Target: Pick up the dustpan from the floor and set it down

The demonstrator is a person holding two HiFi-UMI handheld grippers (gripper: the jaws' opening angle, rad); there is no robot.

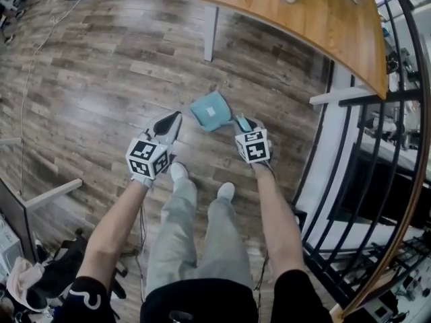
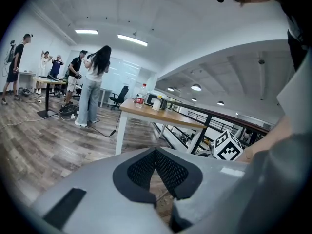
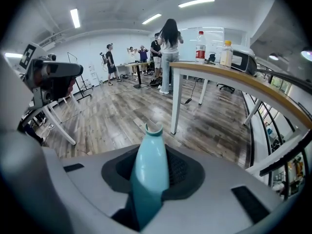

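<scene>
**Item 1: right gripper** (image 1: pixel 241 122). It sits at the centre of the head view, just right of the midline. My right forearm (image 1: pixel 273 214) runs nearly straight up the frame to it, and the tool is tipped steeply downward. The jaws are drawn in and clamped on the teal handle (image 3: pixel 148 172), which stands up between the pads in the right gripper view.

**Item 2: dustpan** (image 1: pixel 210 110). It is teal and lies at the frame centre, up and left of the right gripper, over the wooden floor (image 1: pixel 101 79) and below the table (image 1: pixel 303 19). I cannot tell whether it rests on the floor or hangs clear.

**Item 3: left gripper** (image 1: pixel 174 118). It is just left of the dustpan, close to it but apart. My left forearm (image 1: pixel 111 227) slants in from the lower left, and the tool points only shallowly downward. The jaw tips meet, with nothing between them.
</scene>
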